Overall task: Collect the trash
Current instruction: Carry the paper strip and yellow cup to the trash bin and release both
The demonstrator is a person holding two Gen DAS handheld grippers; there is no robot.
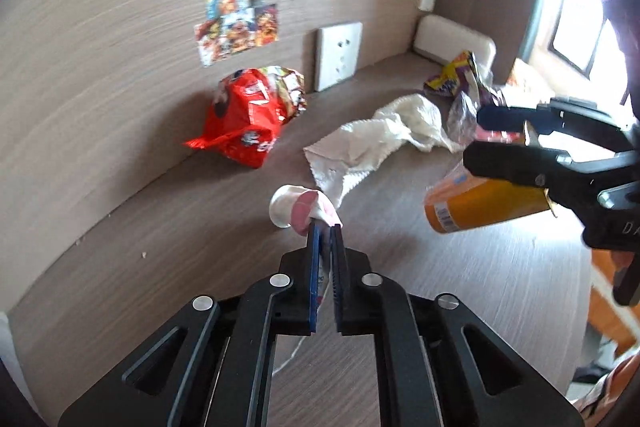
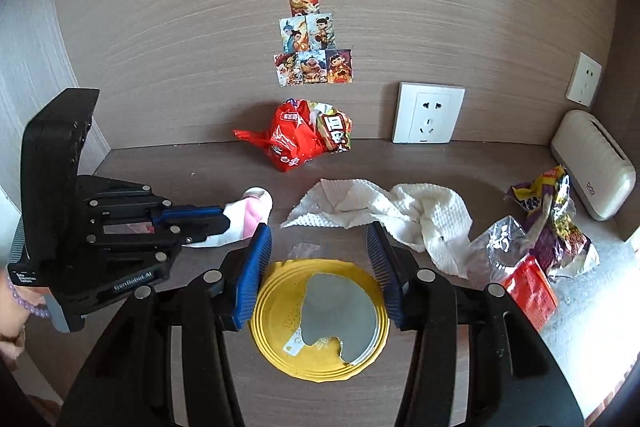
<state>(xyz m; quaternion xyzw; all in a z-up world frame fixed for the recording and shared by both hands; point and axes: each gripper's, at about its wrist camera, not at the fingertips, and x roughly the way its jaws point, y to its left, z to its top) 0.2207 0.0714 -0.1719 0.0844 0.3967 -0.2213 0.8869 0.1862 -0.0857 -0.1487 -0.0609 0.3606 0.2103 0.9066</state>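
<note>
My left gripper (image 1: 325, 225) is shut on a crumpled pink and white wrapper (image 1: 298, 207) and holds it above the wooden desk (image 1: 480, 287); it also shows in the right wrist view (image 2: 224, 221). My right gripper (image 2: 318, 233) is shut on an orange and yellow cup (image 2: 320, 319), its torn foil lid facing the camera. In the left wrist view the cup (image 1: 480, 205) is held tilted above the desk by the right gripper (image 1: 474, 135). A crumpled white paper towel (image 2: 384, 211) lies on the desk beyond both grippers.
A red snack bag (image 2: 304, 139) lies against the back wall. Purple, silver and red wrappers (image 2: 540, 239) lie at the right. A white box (image 2: 596, 165) stands in the right corner. A wall socket (image 2: 428, 115) and picture cards (image 2: 312, 67) are on the wall.
</note>
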